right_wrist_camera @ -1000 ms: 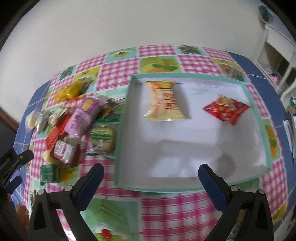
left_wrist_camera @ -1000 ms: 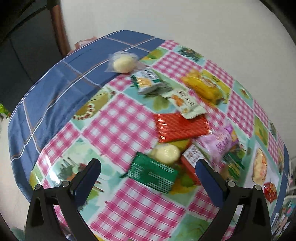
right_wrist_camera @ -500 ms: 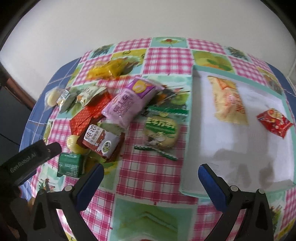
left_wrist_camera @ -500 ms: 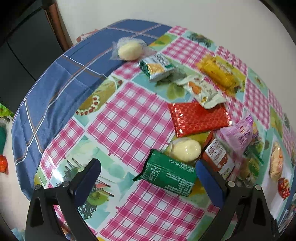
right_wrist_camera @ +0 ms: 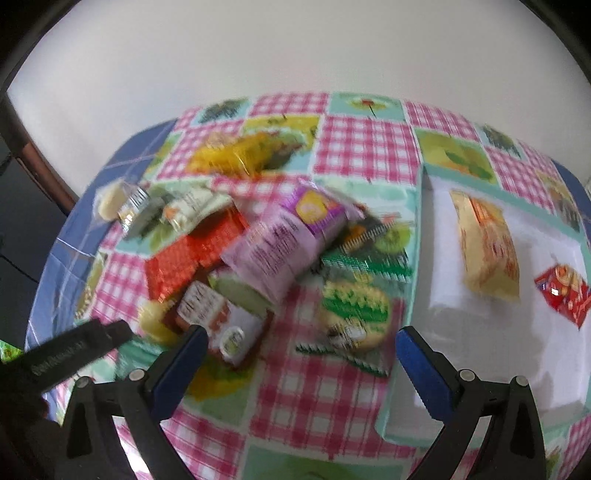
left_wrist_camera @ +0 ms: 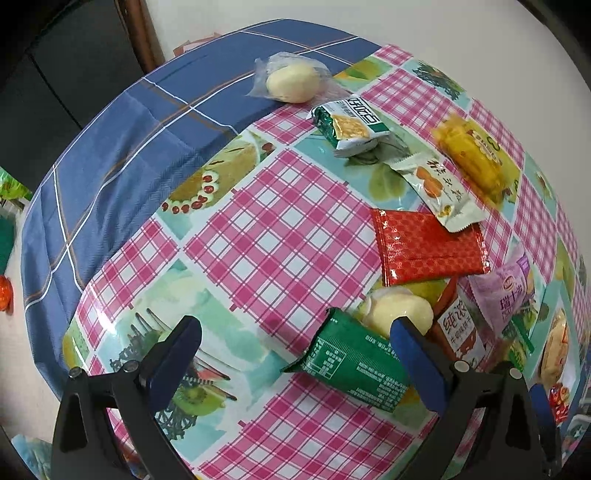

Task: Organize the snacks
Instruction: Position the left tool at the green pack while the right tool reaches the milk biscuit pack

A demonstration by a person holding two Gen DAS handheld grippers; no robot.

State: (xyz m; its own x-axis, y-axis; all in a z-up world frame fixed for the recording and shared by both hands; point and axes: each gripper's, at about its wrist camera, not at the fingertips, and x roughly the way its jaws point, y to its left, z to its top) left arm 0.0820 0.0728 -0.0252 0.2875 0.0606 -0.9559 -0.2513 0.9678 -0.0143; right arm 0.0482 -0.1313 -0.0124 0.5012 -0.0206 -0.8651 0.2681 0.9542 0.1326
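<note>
Several snack packets lie in a pile on the checked tablecloth. In the left wrist view my left gripper (left_wrist_camera: 295, 339) is open and empty, low over the cloth, with a green packet (left_wrist_camera: 354, 363) and a pale bun (left_wrist_camera: 400, 314) by its right finger. A red packet (left_wrist_camera: 428, 249) and a wrapped bun (left_wrist_camera: 291, 82) lie farther off. In the blurred right wrist view my right gripper (right_wrist_camera: 297, 345) is open and empty above a round green-and-yellow snack (right_wrist_camera: 354, 314), with a purple packet (right_wrist_camera: 284, 243) beyond. The white tray (right_wrist_camera: 415, 258) at the right holds a yellow packet (right_wrist_camera: 487, 243) and a red packet (right_wrist_camera: 563, 297).
The table's blue edge (left_wrist_camera: 110, 177) curves down at the left, with a dark chair or door frame (left_wrist_camera: 136, 33) behind it. A white wall stands behind the table. My left gripper's body (right_wrist_camera: 66, 356) shows at the lower left of the right wrist view.
My right gripper has swung left from over the tray to over the snack pile. My left gripper has moved closer to the green packet and lower.
</note>
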